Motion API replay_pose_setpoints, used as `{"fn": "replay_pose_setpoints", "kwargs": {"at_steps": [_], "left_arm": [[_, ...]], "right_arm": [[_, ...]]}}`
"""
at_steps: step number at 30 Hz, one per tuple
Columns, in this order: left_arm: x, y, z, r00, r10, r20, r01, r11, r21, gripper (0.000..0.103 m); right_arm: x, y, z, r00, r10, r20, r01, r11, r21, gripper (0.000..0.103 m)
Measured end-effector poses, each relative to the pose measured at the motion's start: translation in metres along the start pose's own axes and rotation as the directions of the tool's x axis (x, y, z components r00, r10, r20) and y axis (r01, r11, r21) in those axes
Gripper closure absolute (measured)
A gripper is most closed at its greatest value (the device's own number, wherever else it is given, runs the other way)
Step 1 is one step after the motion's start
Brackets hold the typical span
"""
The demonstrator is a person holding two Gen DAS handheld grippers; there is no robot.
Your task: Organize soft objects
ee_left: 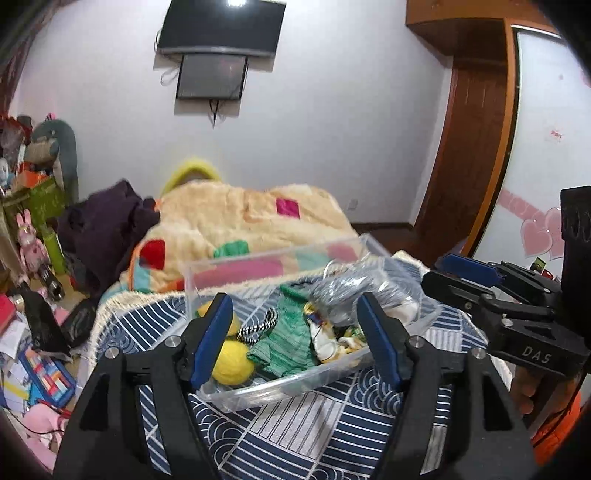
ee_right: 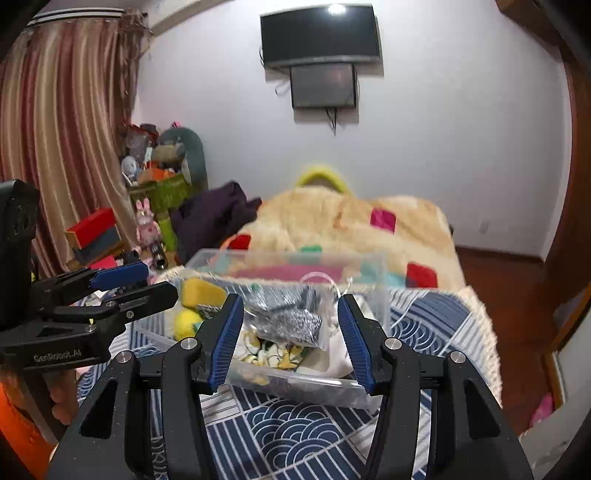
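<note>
A clear plastic box (ee_left: 207,266) stands on the blue-and-white patterned cloth (ee_left: 295,424) on the bed. Inside lie two yellow balls (ee_left: 232,363), a green knitted piece (ee_left: 291,336), a black-and-white cord (ee_left: 258,328), a flowered cloth (ee_right: 266,350), a yellow sponge (ee_right: 201,291) and a plastic bag with a grey striped item (ee_right: 291,317). My left gripper (ee_left: 293,302) hangs open just before the box's near wall, nothing between its pads. My right gripper (ee_right: 289,301) is open too, a little narrower, also in front of the box. Each gripper shows in the other's view: right gripper (ee_left: 447,273), left gripper (ee_right: 159,280).
Behind the box lies a fluffy cream blanket with coloured squares (ee_left: 229,218) and a dark purple garment (ee_left: 103,229). Boxes, plush toys and papers crowd the floor at left (ee_left: 33,332). A wooden door (ee_left: 469,147) stands right; screens (ee_right: 321,33) hang on the far wall.
</note>
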State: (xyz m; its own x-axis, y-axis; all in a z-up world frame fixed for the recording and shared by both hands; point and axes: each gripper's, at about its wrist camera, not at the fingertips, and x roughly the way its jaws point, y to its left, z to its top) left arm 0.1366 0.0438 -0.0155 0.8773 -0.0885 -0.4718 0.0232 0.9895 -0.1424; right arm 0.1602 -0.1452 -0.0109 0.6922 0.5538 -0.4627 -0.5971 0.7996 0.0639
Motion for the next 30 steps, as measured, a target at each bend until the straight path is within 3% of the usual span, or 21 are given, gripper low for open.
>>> {"fn": "replay_pose_setpoints", "kwargs": {"at_steps": [2, 4, 9, 11, 15, 30], "left_arm": [[-0.017, -0.007, 0.001, 0.999, 0.002, 0.035, -0.002, 1.000, 0.013, 0.027], [-0.032, -0.013, 0.001, 0.998, 0.000, 0.069, -0.002, 1.000, 0.021, 0.015], [-0.072, -0.027, -0.003, 0.988, 0.005, 0.153, -0.010, 0.999, 0.037, 0.002], [-0.081, -0.031, -0.005, 0.986, 0.009, 0.169, -0.016, 0.999, 0.036, 0.001], [-0.091, -0.036, -0.011, 0.982, 0.030, 0.189, -0.037, 0.999, 0.035, 0.000], [-0.095, -0.040, -0.038, 0.979, 0.047, 0.199, -0.056, 0.998, 0.042, 0.000]], "right_arm": [[-0.017, 0.004, 0.003, 0.999, 0.004, 0.037, -0.004, 1.000, -0.007, 0.049], [-0.031, 0.009, 0.003, 0.997, -0.010, 0.083, 0.011, 1.000, -0.011, 0.046], [-0.065, 0.016, 0.003, 0.981, -0.037, 0.192, 0.038, 0.999, -0.004, 0.025], [-0.074, 0.017, 0.001, 0.976, -0.032, 0.214, 0.032, 0.999, 0.004, 0.020], [-0.076, 0.014, -0.004, 0.977, -0.028, 0.213, 0.023, 0.999, 0.024, 0.018], [-0.075, 0.012, -0.033, 0.984, -0.046, 0.172, 0.038, 0.998, 0.048, 0.018]]}}
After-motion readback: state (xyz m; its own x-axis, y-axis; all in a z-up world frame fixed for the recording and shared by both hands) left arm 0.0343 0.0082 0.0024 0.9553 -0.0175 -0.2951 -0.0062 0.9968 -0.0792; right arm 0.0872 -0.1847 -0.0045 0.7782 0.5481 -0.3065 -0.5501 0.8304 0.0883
